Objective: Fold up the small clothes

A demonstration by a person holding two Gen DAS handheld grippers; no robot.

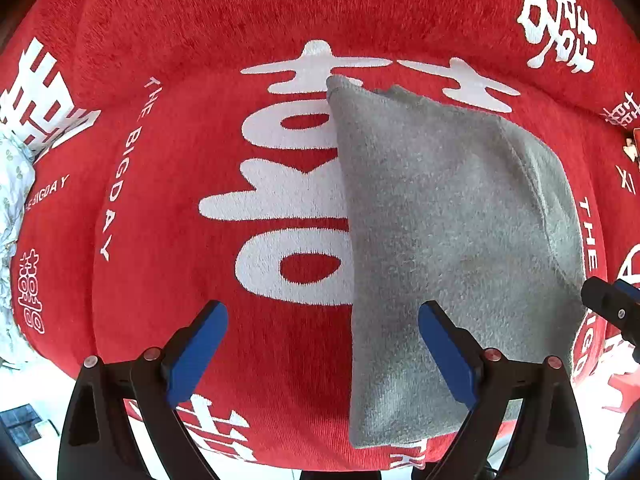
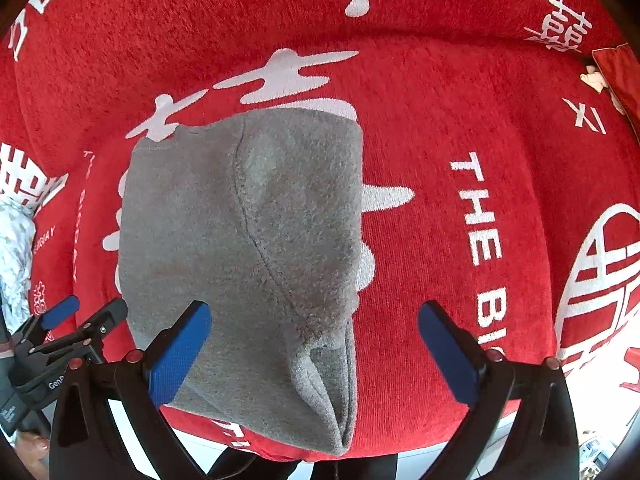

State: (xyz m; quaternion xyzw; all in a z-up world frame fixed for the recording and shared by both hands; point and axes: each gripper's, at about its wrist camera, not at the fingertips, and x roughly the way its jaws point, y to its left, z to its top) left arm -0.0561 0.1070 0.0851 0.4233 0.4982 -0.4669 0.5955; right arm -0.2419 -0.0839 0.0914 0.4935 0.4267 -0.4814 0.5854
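**Both tools wide apart above folded grey garment**

Right tool (image 2: 314, 350): blue pads spread as wide as they go, nothing clamped. Pointing almost straight down. In the right wrist view the left pad (image 2: 178, 354) overlaps the near part of the grey garment (image 2: 240, 248); whether it touches the cloth cannot be told. The right pad hangs over bare red cover, clear of the garment.

Left tool (image 1: 322, 354): pads also apart, nothing between them gripped. Pointing straight down. In the left wrist view its right pad (image 1: 450, 354) overlaps the garment's lower part; its left pad is over red fabric only. Contact not determinable.

Grey garment (image 1: 448, 240): fleecy, folded into a long narrow shape, lying flat. A curved seam runs along it from 12 o'clock towards 6 o'clock in the right wrist view, and a rolled opening shows at the 6 o'clock end. In the left wrist view it fills the 3 o'clock half, its straight folded edge running down the middle of the frame.

Support: red cushion cover (image 1: 168, 200) with large white characters and "THE BIG DAY" lettering; the garment covers part of the central character.

Periphery: pale patterned cloth (image 1: 12, 200) at 9 o'clock, at the cover's edge. The other tool's tip shows at 4 o'clock in the left wrist view, at 8 o'clock in the right.
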